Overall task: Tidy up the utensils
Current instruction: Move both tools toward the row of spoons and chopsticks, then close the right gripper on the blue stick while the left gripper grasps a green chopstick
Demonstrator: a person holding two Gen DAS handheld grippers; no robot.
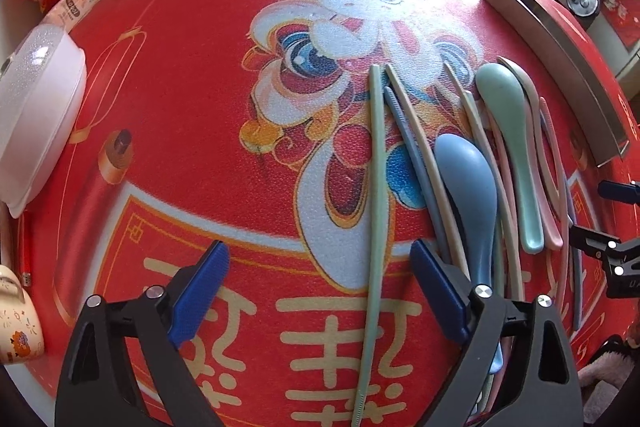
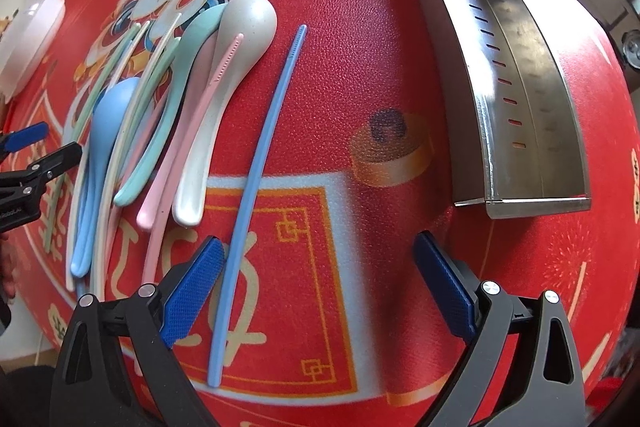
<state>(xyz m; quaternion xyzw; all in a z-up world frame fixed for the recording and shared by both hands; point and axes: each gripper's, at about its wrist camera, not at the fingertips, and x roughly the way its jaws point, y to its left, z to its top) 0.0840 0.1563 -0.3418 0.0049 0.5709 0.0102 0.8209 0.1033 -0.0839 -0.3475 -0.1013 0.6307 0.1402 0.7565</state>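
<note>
**Both tongs wide over the loose utensils**

The left tongs stand wide, and a green chopstick lies on the red counter between the pads, not gripped. The right tongs are wide too, with a blue chopstick lying just inside the left pad. Beyond, spoons and chopsticks lie in a mixed pile. Farther right, apart from the pile, stands the steel holder.

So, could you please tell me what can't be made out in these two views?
- Left wrist view: the blue spoon handle end, hidden behind the left tongs.
- Left wrist view: the mug, cut off by the frame edge.
- Right wrist view: the steel holder floor, blurred by glare.
</note>
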